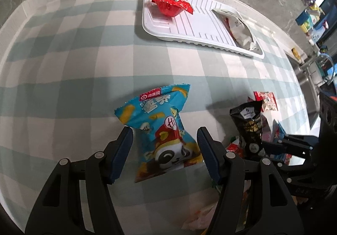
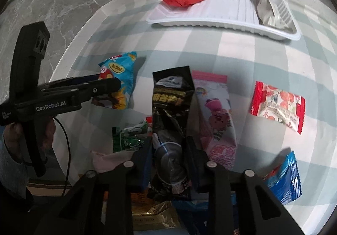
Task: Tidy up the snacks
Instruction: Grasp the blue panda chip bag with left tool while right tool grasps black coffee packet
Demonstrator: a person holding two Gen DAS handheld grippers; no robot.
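1. The left gripper (image 1: 164, 144) holds the blue panda packet (image 1: 162, 129), its jaws pinching the packet's waist so that the wrapper bunches between the pads; the packet is lifted clear of the checked tablecloth (image 1: 63, 87).
2. The right gripper (image 2: 168, 159) is clamped on the lower end of the black packet (image 2: 171, 108), which stands up out of the snack heap at the near edge of the table.
3. The white tray (image 1: 189, 28) sits by the table's far edge, with a red packet (image 1: 170, 2) at its left end and a pale packet (image 1: 240, 24) at its right end; the ribbed middle is bare.
4. I judge that both hands are mid-carry, between pick and place.
5. The next move likely calls for carrying each packet across to the tray's bare middle, lowering it flat, then letting go.
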